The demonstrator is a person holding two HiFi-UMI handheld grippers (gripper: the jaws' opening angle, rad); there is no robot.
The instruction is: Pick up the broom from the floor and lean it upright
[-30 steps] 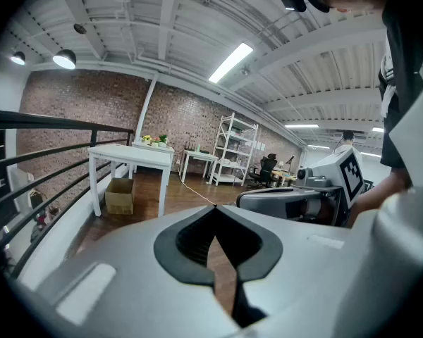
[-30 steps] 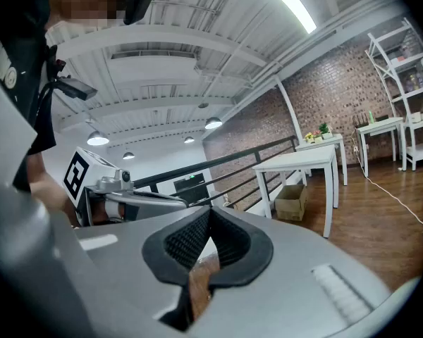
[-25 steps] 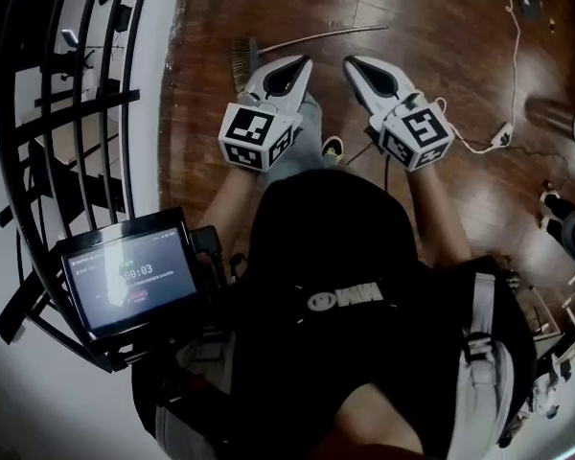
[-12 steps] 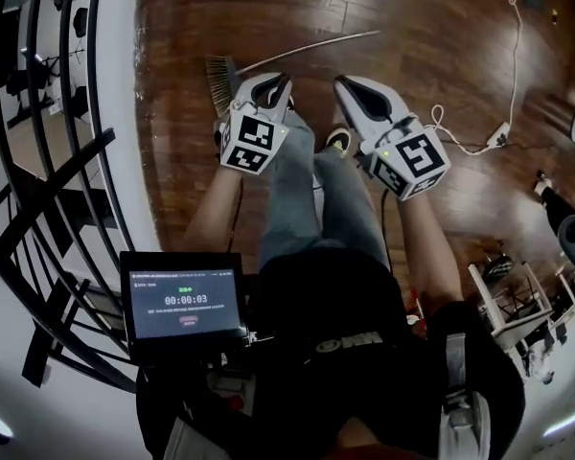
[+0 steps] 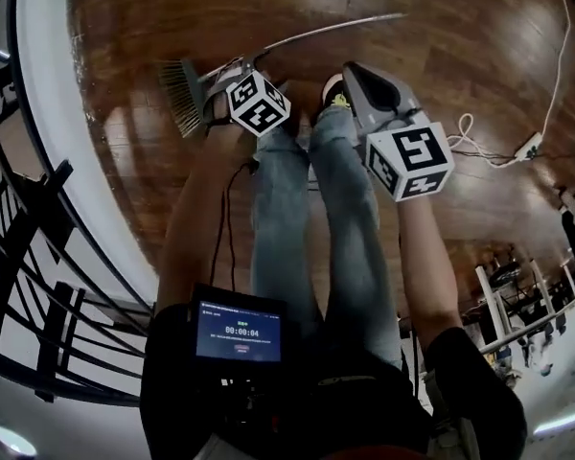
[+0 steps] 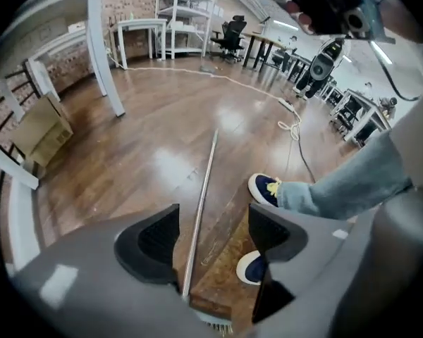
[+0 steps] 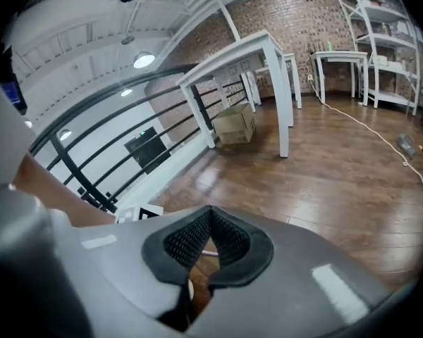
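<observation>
The broom lies flat on the wooden floor, its bristles (image 5: 180, 94) pointing left and its thin metal handle (image 5: 335, 29) running up to the right. My left gripper (image 5: 232, 71) hangs low over the spot where the handle meets the wooden head. In the left gripper view its jaws (image 6: 213, 224) are opening; the handle (image 6: 201, 203) runs between them untouched, with the broom head (image 6: 217, 291) just below. My right gripper (image 5: 353, 73) is higher, beside the person's knee, and it (image 7: 210, 232) is shut on nothing.
The person's jeans and dark shoes (image 6: 266, 189) stand right of the handle. A black railing (image 5: 38, 209) borders the floor on the left. A white cable (image 5: 498, 151) trails at right. White tables (image 7: 268, 69) and a cardboard box (image 7: 234, 124) stand farther off.
Both grippers have dropped toward the floor as the person bent down. The left one turned downward over the broom's head end and its jaws opened. The right one stayed shut.
</observation>
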